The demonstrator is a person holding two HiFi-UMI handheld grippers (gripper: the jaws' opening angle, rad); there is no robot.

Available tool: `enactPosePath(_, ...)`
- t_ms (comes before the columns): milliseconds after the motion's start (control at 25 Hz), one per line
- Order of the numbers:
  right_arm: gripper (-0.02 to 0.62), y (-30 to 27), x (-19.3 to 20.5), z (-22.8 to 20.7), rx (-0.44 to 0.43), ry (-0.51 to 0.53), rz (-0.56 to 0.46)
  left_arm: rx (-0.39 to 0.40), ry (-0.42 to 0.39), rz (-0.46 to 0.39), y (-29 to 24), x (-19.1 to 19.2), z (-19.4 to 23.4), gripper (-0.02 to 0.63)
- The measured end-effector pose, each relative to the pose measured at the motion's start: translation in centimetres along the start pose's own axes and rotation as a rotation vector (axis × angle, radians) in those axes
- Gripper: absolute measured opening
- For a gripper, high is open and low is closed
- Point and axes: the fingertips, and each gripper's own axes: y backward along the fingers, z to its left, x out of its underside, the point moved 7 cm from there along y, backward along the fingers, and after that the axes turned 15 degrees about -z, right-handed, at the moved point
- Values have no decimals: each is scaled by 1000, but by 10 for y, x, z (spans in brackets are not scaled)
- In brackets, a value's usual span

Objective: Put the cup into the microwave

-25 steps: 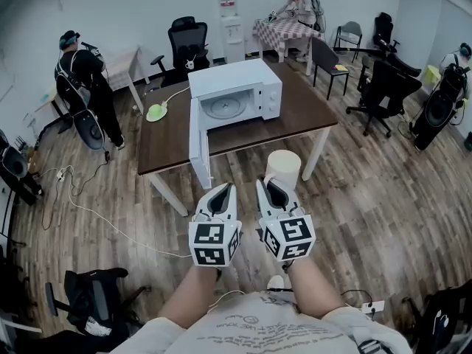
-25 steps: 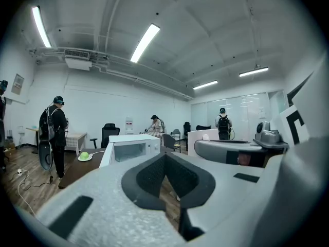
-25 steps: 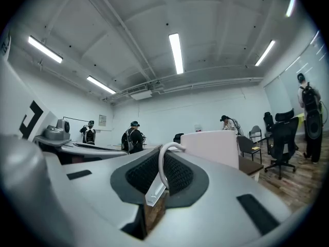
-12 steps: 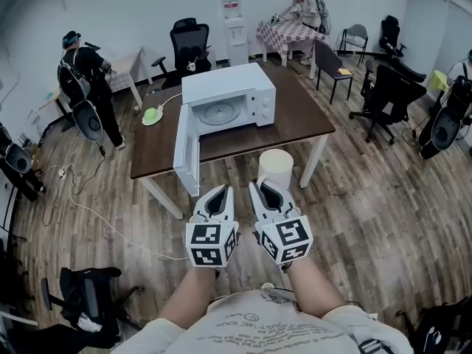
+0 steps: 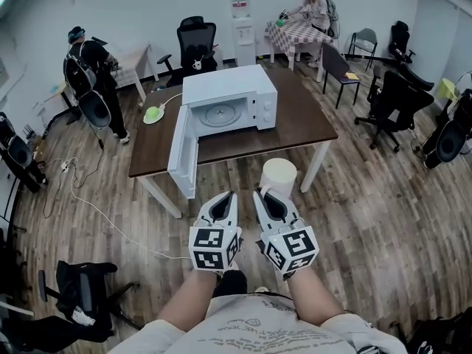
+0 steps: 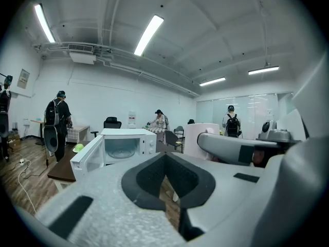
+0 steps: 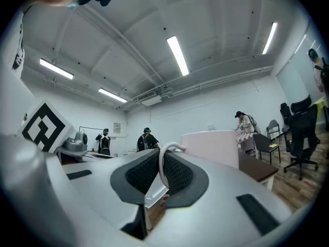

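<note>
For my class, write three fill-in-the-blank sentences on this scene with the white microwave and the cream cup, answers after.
The right gripper holds the cream cup by its ____.
The white microwave on the brown wooden table has its door ____.
The left gripper has its jaws ____, with nothing between them.
Answers: handle; open; shut.

Two grippers are counted, the left gripper [image 5: 224,196] and the right gripper [image 5: 264,195], with one cup [image 5: 279,177] pinched between the right fingers [image 7: 177,176], one microwave [image 5: 228,98] and one table [image 5: 302,120] seen beyond those fingers, and one water dispenser [image 5: 242,21] and two people [image 5: 85,57] [image 5: 316,2] farther beyond.
</note>
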Motion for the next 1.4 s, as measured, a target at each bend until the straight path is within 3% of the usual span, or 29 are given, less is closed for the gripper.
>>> enactPosePath(760,37,-32,19,-45,-34,10,23,27,15,11,-65,18,3,14)
enactPosePath(1200,37,-110,51,-65,-115,13,25,-16,24,8,-123,25,65,14)
enactPosePath(1400,38,-160,63,-76,-239,32,-48,-31,31,-7,-167,24,104,14)
